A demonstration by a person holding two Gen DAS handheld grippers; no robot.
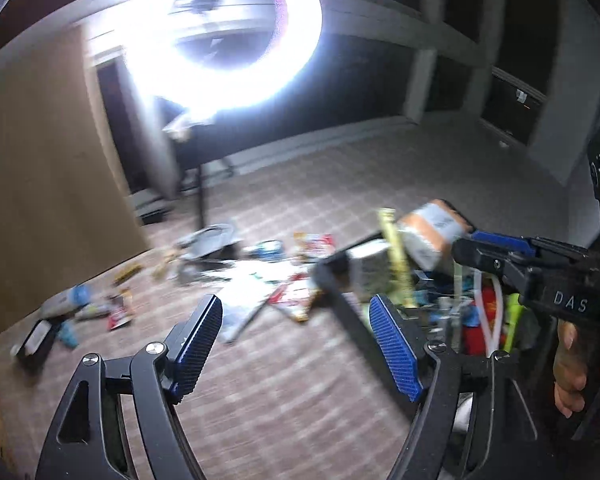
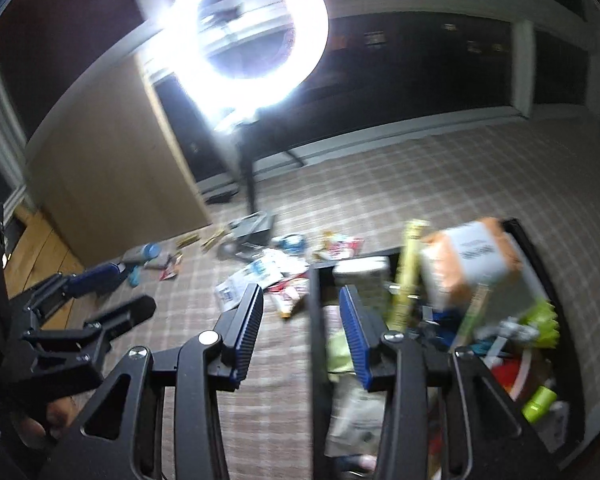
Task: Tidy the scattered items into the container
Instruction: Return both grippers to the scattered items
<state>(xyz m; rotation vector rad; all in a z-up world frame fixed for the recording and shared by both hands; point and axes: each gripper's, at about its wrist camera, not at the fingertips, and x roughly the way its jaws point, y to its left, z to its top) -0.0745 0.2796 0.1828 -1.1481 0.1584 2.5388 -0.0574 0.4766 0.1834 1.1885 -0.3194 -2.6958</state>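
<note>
Both claws hang above a checked carpet [image 2: 440, 184], and both views are smeared by motion blur. The left claw [image 1: 296, 348] has its blue-padded fingers spread well apart with nothing between them. The right claw [image 2: 302, 338] is likewise spread apart and empty; it hovers over the near left edge of the black container [image 2: 315, 320].

The container sits on the carpet and already holds a jumble of packets and tubes (lime green, red and blue show among them, too blurred to name). An orange-and-white box [image 2: 470, 260] and a thin yellow-green stick [image 2: 406, 272] are in view above the container's far end; whether they rest on the pile cannot be told.

Scattered items [image 1: 260, 272] lie on the carpet beyond the container. A bright ring light [image 1: 224, 36] on a stand glares behind them.
</note>
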